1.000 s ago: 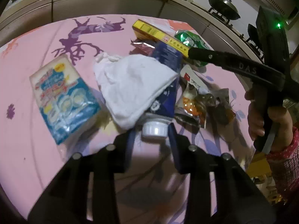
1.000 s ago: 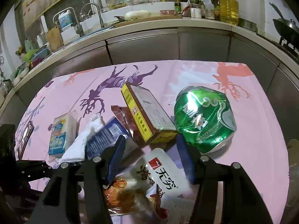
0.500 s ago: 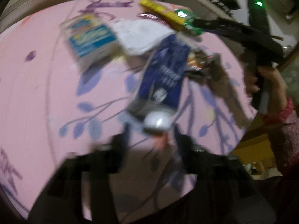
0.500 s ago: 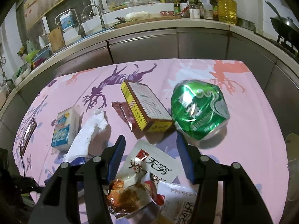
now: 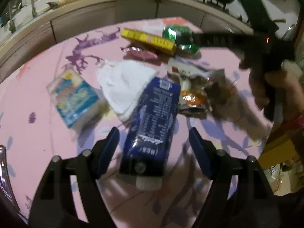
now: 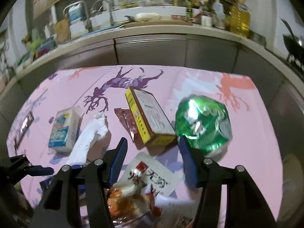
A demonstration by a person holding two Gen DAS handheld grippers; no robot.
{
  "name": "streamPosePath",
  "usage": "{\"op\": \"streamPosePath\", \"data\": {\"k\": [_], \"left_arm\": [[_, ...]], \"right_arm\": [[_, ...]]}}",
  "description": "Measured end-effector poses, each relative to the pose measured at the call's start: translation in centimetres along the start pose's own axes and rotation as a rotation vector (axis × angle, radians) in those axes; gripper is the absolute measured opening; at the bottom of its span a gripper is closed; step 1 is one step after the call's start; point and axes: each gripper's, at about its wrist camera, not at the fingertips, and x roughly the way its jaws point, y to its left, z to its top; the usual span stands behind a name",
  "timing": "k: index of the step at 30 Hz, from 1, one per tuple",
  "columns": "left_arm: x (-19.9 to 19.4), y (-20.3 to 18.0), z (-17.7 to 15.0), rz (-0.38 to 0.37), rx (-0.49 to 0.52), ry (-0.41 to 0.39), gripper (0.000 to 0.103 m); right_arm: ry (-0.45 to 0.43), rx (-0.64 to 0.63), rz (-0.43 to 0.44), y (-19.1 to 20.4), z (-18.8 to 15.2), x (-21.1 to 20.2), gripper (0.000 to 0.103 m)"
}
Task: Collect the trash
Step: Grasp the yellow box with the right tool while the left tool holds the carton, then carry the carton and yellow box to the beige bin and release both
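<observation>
Your left gripper point(image 5: 153, 142) is opening around the blue carton point(image 5: 152, 121), pads clear of it. Your right gripper point(image 6: 152, 152) hovers spread over the snack wrappers point(image 6: 144, 186). All trash lies uncollected on the pink tablecloth point(image 6: 247, 142).

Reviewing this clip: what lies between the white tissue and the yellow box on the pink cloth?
A dark red snack wrapper lies between the white tissue and the yellow box, its right edge tucked under the box. The right wrist view shows this best.
</observation>
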Motion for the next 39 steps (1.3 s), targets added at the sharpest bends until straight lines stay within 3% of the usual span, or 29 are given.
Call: {"op": "streamPosePath", "data": {"k": [7, 10, 11, 12, 14, 16, 20, 23, 26, 33, 39], "left_arm": [[1.7, 0.5, -0.5, -0.007, -0.005, 0.024, 0.072], [2.0, 0.7, -0.7, -0.007, -0.005, 0.023, 0.059], [2.0, 0.8, -0.8, -0.003, -0.006, 0.018, 0.055], [1.9, 1.0, -0.9, -0.014, -0.009, 0.017, 0.054], [1.5, 1.4, -1.1, -0.038, -0.03, 0.014, 0.053], [0.7, 1.5, -1.5, -0.05, -0.04, -0.002, 0.052], [-1.9, 1.7, -2.1, -0.094, -0.065, -0.053, 0.052], [-4.2, 1.5, -2.2, -0.122, -0.076, -0.106, 0.052], [-6.1, 1.4, -2.1, -0.156, -0.085, -0.158, 0.052], [-6.9, 0.0, -0.5, -0.181, -0.064, -0.178, 0.051], [-6.4, -2.6, 0.5, -0.207, -0.02, -0.157, 0.051]], "right_arm": [[0.066, -0.186, -0.078, 1.3, 0.9, 3.7, 0.054], [0.073, -0.269, -0.13, 1.9, 0.8, 5.1, 0.054], [0.069, -0.29, -0.144, 2.0, 0.7, 5.3, 0.05], [0.07, -0.326, -0.169, 2.4, 0.4, 5.7, 0.034], [0.058, -0.341, -0.201, 2.3, 0.2, 5.8, 0.027], [0.034, -0.271, -0.142, 1.6, 0.4, 4.7, 0.022], [-0.088, -0.086, -0.06, -0.3, 1.5, 0.0, 0.02], [-0.169, 0.141, 0.082, -3.4, 1.1, -4.4, 0.02], [-0.197, 0.311, 0.199, -5.8, -0.7, -7.1, 0.02], [-0.24, 0.583, 0.29, -10.4, -6.7, -11.0, 0.02], [-0.275, 0.708, 0.267, -13.5, -10.8, -13.4, 0.02]]}}
